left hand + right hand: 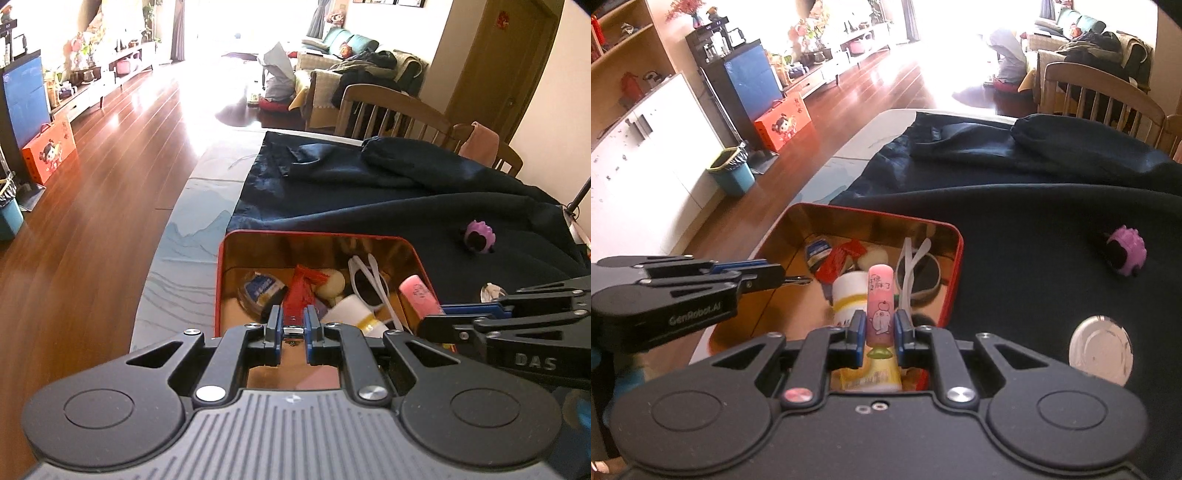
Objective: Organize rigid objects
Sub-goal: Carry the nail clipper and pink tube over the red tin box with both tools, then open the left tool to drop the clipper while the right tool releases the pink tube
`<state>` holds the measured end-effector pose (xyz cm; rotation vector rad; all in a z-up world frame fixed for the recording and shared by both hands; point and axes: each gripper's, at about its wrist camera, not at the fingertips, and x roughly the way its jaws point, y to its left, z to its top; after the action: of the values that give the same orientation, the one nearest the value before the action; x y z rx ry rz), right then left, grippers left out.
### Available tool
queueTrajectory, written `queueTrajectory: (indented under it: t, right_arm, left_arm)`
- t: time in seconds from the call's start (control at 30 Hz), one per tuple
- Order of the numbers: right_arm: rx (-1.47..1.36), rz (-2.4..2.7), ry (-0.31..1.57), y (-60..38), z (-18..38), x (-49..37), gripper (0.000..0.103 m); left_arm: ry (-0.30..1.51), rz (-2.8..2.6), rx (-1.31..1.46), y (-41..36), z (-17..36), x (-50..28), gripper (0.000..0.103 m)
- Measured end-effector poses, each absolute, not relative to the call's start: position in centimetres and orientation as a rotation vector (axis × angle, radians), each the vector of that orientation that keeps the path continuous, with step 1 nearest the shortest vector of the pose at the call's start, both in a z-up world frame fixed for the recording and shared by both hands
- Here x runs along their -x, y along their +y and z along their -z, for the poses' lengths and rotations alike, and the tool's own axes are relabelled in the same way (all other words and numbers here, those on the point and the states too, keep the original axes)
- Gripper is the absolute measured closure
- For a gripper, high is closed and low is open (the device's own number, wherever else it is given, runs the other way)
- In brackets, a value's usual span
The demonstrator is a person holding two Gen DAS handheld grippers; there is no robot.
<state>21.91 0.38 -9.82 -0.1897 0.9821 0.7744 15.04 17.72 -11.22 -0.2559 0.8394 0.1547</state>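
A red tin box [220,280] with a gold inside sits on a dark cloth [369,206]; it also shows in the right wrist view [955,266]. It holds white sunglasses [365,280], a white cup [351,314], a red packet [301,291] and other small items. My left gripper [294,329] is shut on a small metal piece [293,329] over the box. My right gripper [880,330] is shut on a pink tube [881,302] over the box's near right edge. A purple toy [1126,254] and a silver round lid [1100,350] lie on the cloth to the right.
The table edge [173,243] runs along the left, with wooden floor beyond. Wooden chairs [391,110] stand at the far side. A rolled dark bundle [406,155] lies on the cloth at the back. A blue bin [733,175] stands on the floor.
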Motion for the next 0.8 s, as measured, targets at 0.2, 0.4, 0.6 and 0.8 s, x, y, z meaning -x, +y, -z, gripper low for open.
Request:
queueTrajectory:
  t: [0.2, 0.4, 0.6, 0.8]
  right_arm:
    - [0.215, -0.754, 0.996, 2.1, 10.8, -23.3, 0.088]
    - [0.237, -0.742, 1.028, 3.2, 11.9, -24.3, 0.088]
    - [0.231, -0.725, 1.054, 3.5, 12.6, -24.7, 0.088]
    - [0.223, -0.723, 1.063, 3.7, 12.7, -24.8, 0.084]
  left_arm:
    - [0.833, -0.152, 0.229, 18.2, 11.9, -16.5, 0.092]
    - [0.856, -0.137, 0.217, 18.3, 13.0, -16.9, 0.092]
    - [0.885, -0.113, 0.202, 17.9, 13.9, -16.6, 0.092]
    - [0.917, -0.095, 0.172, 17.2, 14.7, -16.5, 0.092]
